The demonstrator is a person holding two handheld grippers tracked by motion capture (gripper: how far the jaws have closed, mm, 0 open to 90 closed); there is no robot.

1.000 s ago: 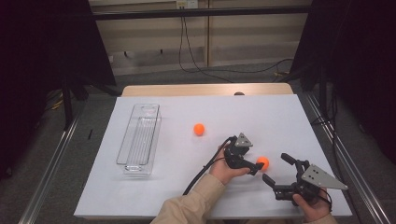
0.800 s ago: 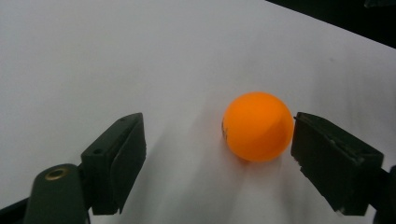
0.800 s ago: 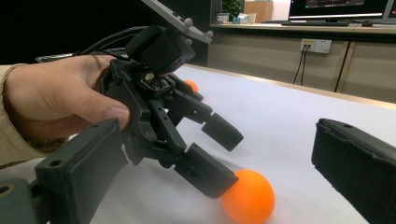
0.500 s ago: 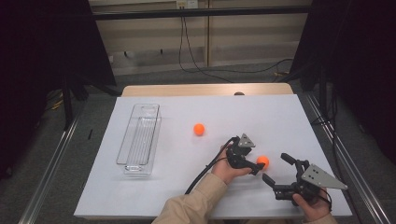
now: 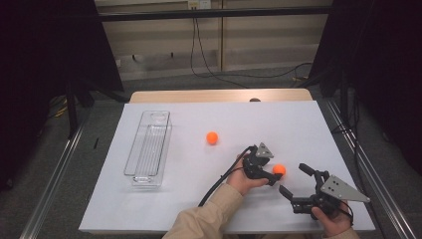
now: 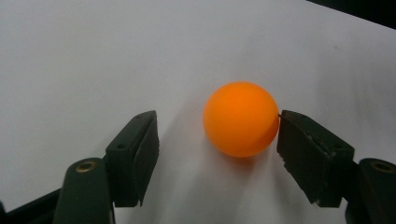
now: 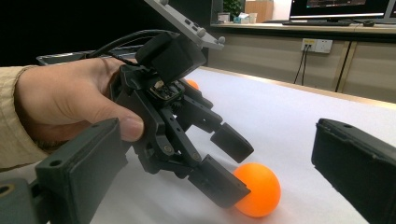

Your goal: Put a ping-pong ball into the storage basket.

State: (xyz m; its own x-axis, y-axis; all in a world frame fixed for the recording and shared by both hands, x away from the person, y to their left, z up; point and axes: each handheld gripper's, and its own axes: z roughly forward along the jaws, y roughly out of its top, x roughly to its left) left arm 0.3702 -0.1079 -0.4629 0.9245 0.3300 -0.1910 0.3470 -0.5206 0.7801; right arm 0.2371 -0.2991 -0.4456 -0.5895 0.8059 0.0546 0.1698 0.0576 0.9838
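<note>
The orange ball (image 6: 241,119) sits on the white worktop (image 5: 298,129) between the left gripper (image 5: 272,175)'s closing fingers (image 6: 133,156), touching one and off the other, while the right gripper (image 5: 294,180) waits nearby, spread.

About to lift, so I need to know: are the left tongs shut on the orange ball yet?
Not yet. The left tongs have just been closing around the orange ball; one jaw touches it, the other stands clear.
</note>
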